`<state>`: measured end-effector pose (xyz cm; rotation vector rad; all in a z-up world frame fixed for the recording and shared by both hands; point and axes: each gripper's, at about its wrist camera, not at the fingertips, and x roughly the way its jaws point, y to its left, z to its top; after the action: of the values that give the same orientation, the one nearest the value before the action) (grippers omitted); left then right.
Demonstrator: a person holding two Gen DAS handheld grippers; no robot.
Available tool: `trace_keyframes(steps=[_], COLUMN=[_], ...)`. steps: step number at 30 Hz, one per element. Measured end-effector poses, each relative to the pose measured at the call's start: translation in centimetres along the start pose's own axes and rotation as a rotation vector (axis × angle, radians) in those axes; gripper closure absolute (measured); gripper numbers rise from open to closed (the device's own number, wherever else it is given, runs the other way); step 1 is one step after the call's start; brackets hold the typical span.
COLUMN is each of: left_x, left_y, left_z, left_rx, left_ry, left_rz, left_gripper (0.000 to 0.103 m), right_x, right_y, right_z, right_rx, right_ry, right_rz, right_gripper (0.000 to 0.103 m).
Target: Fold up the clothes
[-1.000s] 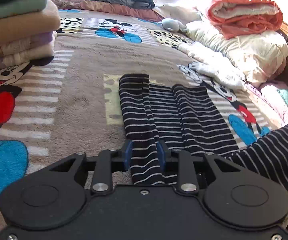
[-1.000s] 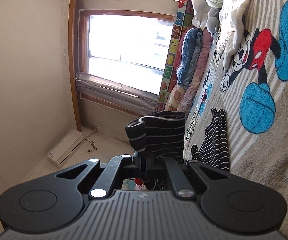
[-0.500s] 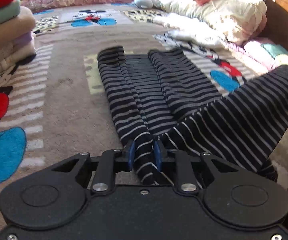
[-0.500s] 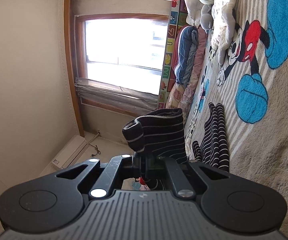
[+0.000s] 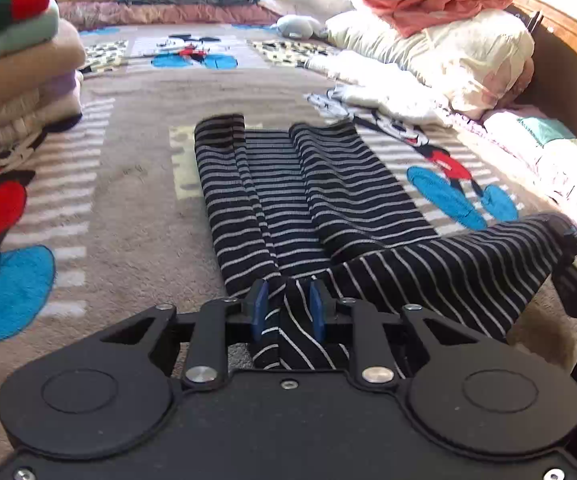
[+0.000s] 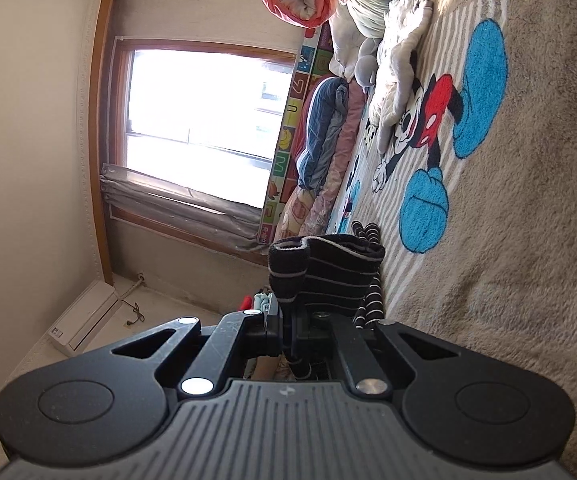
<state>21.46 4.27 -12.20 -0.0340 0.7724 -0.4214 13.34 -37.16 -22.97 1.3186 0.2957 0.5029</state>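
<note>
Striped garment (image 5: 312, 200) runs lengthwise away from my left gripper (image 5: 287, 312), whose jaws pinch its near hem, while my right gripper (image 6: 288, 330), clamped tight, holds the other corner off the bed blanket (image 5: 136, 200).

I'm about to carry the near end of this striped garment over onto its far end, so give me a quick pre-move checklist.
1. Left gripper shut on the striped garment: ok.
2. Right gripper shut on the garment's other near corner: ok.
3. Near edge lifted between both grippers: ok.
4. Far end flat on the blanket, sides folded inward: ok.
5. Landing area free of the stack of folded clothes: ok.
6. Grips level with each other: cannot tell.
</note>
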Motion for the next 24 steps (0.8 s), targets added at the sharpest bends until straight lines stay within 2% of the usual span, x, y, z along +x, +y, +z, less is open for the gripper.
trace_keyframes(steps=[2, 4, 9, 11, 13, 16, 18, 19, 21, 22, 23, 24], left_x=[-2.7, -5.0, -8.2, -9.3, -9.9, -9.3, -8.6, -8.1, -5.7, -4.5, -3.0, -3.2], left_y=[0.1, 0.2, -1.6, -1.7, -1.7, -2.1, -2.5, -2.7, -3.1, -3.3, -3.8, -4.5], left_z=[-0.1, -0.6, -2.1, -2.8, -3.5, -4.6, -5.6, -6.2, -7.6, -8.3, -9.2, -10.1], left_rx=[-0.007, -0.032, -0.023, -0.087, -0.145, -0.149, -0.134, -0.126, -0.109, -0.099, -0.070, -0.019], left_ry=[-0.036, -0.050, -0.071, -0.100, -0.123, -0.112, -0.136, -0.150, -0.102, -0.075, 0.001, -0.032], left_rz=[0.056, 0.078, 0.164, 0.184, 0.168, 0.158, 0.139, 0.121, 0.092, 0.079, 0.094, 0.107], left_gripper=[0.083, 0.083, 0.083, 0.083, 0.083, 0.083, 0.083, 0.083, 0.083, 0.083, 0.083, 0.083], right_x=[-0.1, -0.1, -0.2, -0.4, -0.4, -0.7, -1.0, -1.0, -1.1, -1.2, -1.2, -1.1], right_y=[-0.5, -0.6, -0.7, -0.9, -1.3, -2.3, -2.3, -2.2, -2.1, -2.0, -2.0, -2.0], right_z=[0.0, -0.2, -0.3, -0.4, -0.5, -0.8, -1.1, -1.2, -1.3, -1.3, -1.4, -1.4], right_rx=[0.012, -0.008, -0.026, -0.019, -0.014, 0.025, 0.006, -0.005, -0.015, -0.018, -0.020, -0.022], right_ry=[-0.012, -0.009, -0.011, -0.012, 0.005, 0.013, 0.011, 0.013, 0.013, 0.012, 0.013, 0.015], right_rz=[-0.021, -0.041, -0.081, -0.101, -0.123, -0.148, -0.160, -0.164, -0.165, -0.164, -0.166, -0.174], right_gripper=[0.097, 0.097, 0.097, 0.097, 0.096, 0.094, 0.092, 0.083, 0.073, 0.073, 0.073, 0.073])
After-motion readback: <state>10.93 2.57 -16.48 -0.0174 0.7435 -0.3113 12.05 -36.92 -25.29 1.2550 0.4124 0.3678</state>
